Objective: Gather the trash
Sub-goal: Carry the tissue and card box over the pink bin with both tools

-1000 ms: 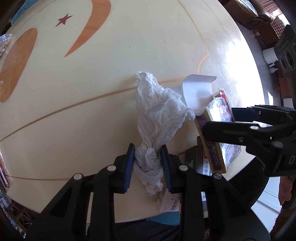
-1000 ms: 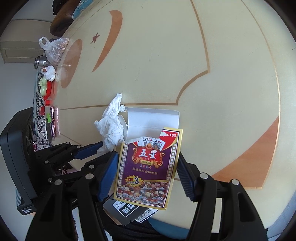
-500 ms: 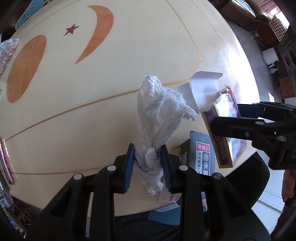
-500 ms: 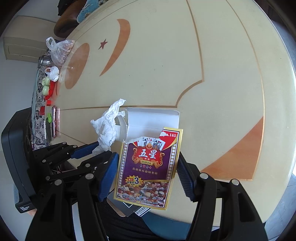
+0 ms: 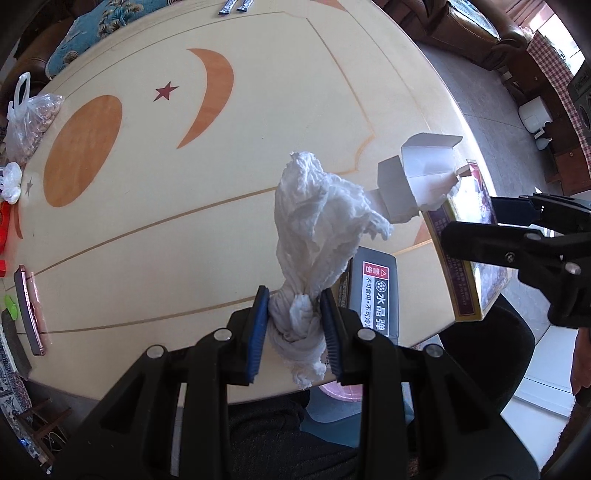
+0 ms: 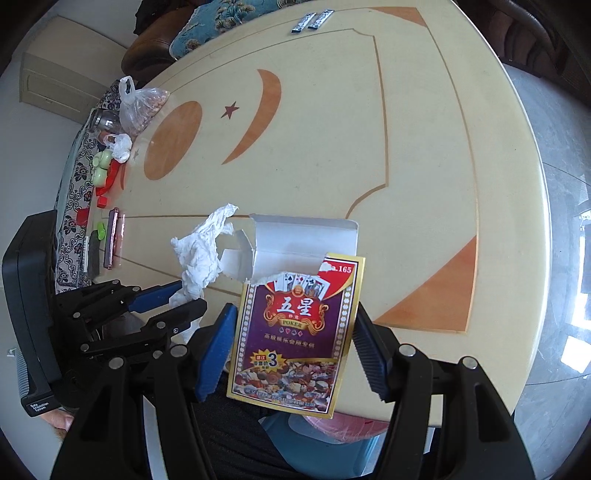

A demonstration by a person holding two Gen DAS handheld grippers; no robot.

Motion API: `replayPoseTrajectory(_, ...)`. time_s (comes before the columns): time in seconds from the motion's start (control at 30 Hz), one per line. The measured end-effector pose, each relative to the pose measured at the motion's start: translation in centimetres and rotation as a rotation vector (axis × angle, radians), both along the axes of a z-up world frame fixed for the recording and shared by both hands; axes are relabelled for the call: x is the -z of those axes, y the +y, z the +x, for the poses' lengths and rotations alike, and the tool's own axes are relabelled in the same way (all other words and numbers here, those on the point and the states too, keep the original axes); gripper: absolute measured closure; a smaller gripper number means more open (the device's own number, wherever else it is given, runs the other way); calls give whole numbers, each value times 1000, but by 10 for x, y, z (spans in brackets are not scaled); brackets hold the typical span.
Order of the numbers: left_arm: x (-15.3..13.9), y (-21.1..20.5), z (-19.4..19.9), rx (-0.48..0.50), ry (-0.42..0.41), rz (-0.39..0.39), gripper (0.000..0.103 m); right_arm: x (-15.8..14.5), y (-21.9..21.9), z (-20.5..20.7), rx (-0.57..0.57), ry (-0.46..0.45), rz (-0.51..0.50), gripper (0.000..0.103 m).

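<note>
Left wrist view showed the left gripper pinching a crumpled tissue between its pads, while right wrist view showed the right gripper clamping a torn card box above the table, likely carrying both toward the bin below.

1. Left hand-held gripper holds the crumpled tissue above the surface, near its front edge.
2. Right hand-held gripper holds the card box just right of the tissue, flap end away from the camera.
3. Flat packet lies on the surface between tissue and box.
4. Phone at the left edge; plastic bag further back.
5. Two sachets at the far edge.
6. Bin below the front edge.
</note>
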State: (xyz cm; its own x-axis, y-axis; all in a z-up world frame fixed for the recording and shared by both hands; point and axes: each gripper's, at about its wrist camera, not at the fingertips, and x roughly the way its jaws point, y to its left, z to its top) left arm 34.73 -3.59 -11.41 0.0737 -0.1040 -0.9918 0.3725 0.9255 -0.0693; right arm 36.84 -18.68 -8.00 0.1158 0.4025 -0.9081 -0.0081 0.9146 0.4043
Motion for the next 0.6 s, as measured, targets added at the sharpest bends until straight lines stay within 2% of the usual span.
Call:
replayPoseTrajectory(0.17, -26, 2, -21, 19, -51, -2, 74, -28, 3, -20, -11, -51, -9, 42)
replayPoseTrajectory(0.2, -46, 5, -19, 24, -62, -2, 74, -33, 2, -25, -11, -62, -12, 42)
replayPoseTrajectory(0.33, -74, 3, -42, 47, -119, 5, 74, -54, 3, -47, -18, -105, -21, 42)
replayPoseTrajectory(0.6, -100, 0, -97, 95, -191, -4, 74, -89, 3, -112, -57, -196, -39, 42)
